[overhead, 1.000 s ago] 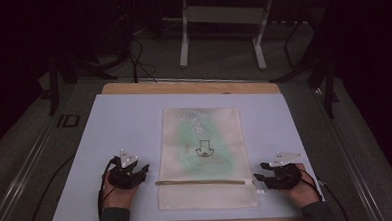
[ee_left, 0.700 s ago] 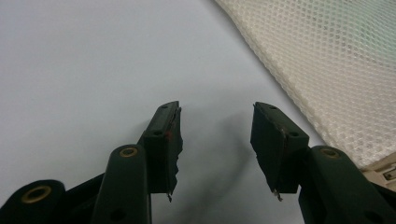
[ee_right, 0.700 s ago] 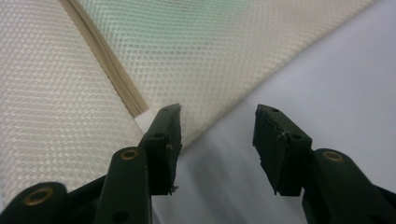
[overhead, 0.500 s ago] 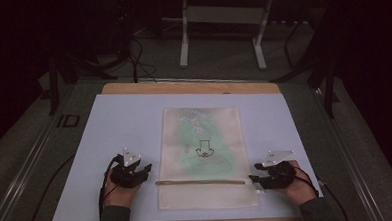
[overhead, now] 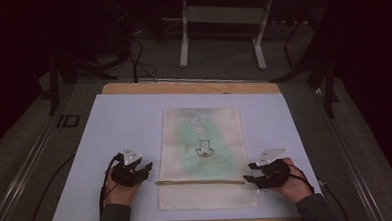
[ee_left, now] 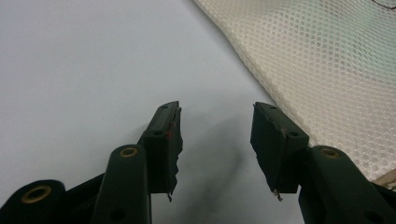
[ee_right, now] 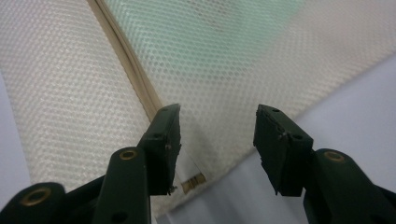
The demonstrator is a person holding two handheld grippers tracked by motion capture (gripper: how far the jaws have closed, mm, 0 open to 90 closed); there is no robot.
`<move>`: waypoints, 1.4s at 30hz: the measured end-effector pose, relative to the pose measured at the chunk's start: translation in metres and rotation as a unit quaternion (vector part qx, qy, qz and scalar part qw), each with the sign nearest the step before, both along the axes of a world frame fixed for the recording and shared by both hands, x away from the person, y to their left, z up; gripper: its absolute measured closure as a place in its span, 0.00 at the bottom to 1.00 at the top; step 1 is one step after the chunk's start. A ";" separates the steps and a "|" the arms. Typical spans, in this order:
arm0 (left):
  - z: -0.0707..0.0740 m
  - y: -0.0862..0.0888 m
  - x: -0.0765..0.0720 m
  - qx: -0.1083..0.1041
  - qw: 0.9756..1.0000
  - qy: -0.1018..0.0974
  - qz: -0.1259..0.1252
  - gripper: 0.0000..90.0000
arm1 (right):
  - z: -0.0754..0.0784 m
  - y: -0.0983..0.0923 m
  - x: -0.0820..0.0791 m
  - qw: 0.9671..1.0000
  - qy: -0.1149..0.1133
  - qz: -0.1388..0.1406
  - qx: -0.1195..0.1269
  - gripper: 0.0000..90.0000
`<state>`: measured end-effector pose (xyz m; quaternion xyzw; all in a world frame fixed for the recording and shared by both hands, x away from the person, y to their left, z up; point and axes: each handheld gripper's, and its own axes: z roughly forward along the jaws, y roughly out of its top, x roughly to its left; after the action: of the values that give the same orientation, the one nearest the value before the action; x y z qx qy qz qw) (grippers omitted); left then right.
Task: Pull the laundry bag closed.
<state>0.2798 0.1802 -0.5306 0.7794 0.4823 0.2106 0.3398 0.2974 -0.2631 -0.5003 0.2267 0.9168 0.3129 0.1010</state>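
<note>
Both my grippers have closed in on the mesh bag point(overhead: 204, 155) since a moment ago: my right gripper point(overhead: 253, 179) has slid left from the table's right side until its jaws reach the bag's right edge, and my left gripper point(overhead: 145, 169) has crept a little nearer the bag's left edge. My left gripper point(ee_left: 215, 140) is released, jaws spread over bare table point(ee_left: 84, 70), with the bag's cream mesh point(ee_left: 327, 60) just beside the right-hand jaw, not touching that I can tell. My right gripper point(ee_right: 215, 140) is also released, jaws parted and hovering over the bag's edge where the zipper strip point(ee_right: 126, 60) ends; nothing is pinched between them. The bag lies flat in the middle of the table point(overhead: 109, 124), reaching down to near its front edge, something green showing faintly through the mesh.
</note>
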 end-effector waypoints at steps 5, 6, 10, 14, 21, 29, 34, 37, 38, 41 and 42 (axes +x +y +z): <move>0.000 0.000 0.000 -0.001 1.000 0.000 -0.004 0.58 | 0.000 0.009 0.001 1.000 0.003 0.013 -0.005 0.57; 0.000 0.000 0.000 -0.002 1.000 0.000 -0.004 0.58 | 0.000 0.011 0.002 1.000 0.003 0.015 -0.005 0.57; -0.001 0.000 0.000 -0.004 1.000 0.004 -0.005 0.58 | 0.001 0.018 0.002 1.000 0.001 0.022 -0.005 0.56; -0.001 -0.002 -0.001 -0.004 1.000 0.004 -0.010 0.58 | 0.002 0.025 0.003 0.999 0.001 0.033 -0.004 0.55; -0.001 -0.004 -0.003 -0.005 1.000 0.003 -0.017 0.57 | 0.003 0.037 0.004 0.999 0.001 0.046 -0.017 0.56; -0.001 -0.005 -0.004 -0.004 1.000 0.000 -0.021 0.56 | 0.005 0.052 0.004 0.998 0.000 0.063 -0.013 0.55; -0.002 -0.006 -0.004 -0.003 1.000 0.000 -0.023 0.56 | 0.006 0.061 0.005 0.997 -0.001 0.074 -0.014 0.55; -0.002 -0.006 -0.004 -0.002 1.000 0.000 -0.023 0.56 | 0.007 0.067 0.004 0.997 0.000 0.081 -0.015 0.55; -0.002 -0.006 -0.004 -0.003 1.000 0.000 -0.023 0.56 | 0.007 0.069 0.004 0.996 0.000 0.084 -0.014 0.55; -0.002 -0.006 -0.004 -0.004 1.000 0.000 -0.026 0.56 | 0.007 0.075 0.004 0.996 0.000 0.091 -0.016 0.55; -0.002 -0.007 -0.004 -0.003 1.000 0.000 -0.026 0.56 | 0.007 0.077 0.004 0.996 0.001 0.093 -0.015 0.55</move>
<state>0.2757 0.1736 -0.5324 0.7909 0.4625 0.2000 0.3472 0.3018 -0.1863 -0.4930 0.1394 0.9384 0.3072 0.0740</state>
